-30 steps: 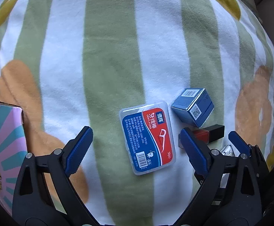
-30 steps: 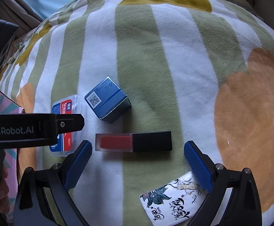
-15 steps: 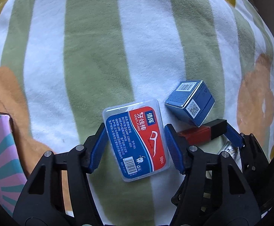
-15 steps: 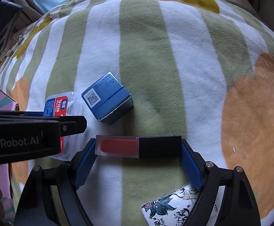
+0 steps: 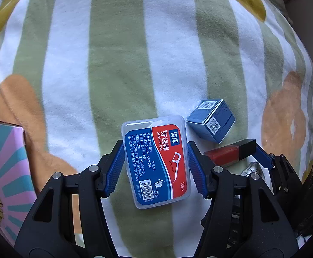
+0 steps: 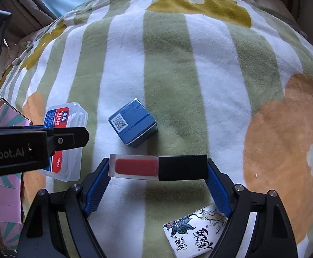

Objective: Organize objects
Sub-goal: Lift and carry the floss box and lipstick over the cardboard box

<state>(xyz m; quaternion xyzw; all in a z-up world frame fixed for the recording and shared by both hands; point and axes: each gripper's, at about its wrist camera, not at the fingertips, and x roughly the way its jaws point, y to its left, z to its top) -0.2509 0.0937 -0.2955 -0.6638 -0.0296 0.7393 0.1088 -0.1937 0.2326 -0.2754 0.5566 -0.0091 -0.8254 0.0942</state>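
A: Start with what's nearest the left claw [image 5: 155, 167].

B: Its blue pads sit against both long sides of the clear dental floss box [image 5: 156, 163], and the jaws are closing on it. The box has a red and blue label and lies between the pads, over the striped blanket [image 5: 117, 64].

A: And the right claw [image 6: 157, 182]?

B: It grips the lipstick tube [image 6: 158, 167] end to end, one pad on the clear red end, the other on the black cap. The tube lies crosswise between the fingers, with its shadow on the blanket below it.

A: What is close by?

B: A white packet [image 6: 196, 232] with ink-style drawings lies beside the right finger, on the blanket. At the left edge is a pink and teal patterned box [image 5: 3, 172].

A: Farther out?

B: A small blue carton [image 6: 132, 122] rests tilted on the blanket just beyond the lipstick, apart from it and right of the floss box. Beyond that, green and white stripes with orange and mustard flowers.
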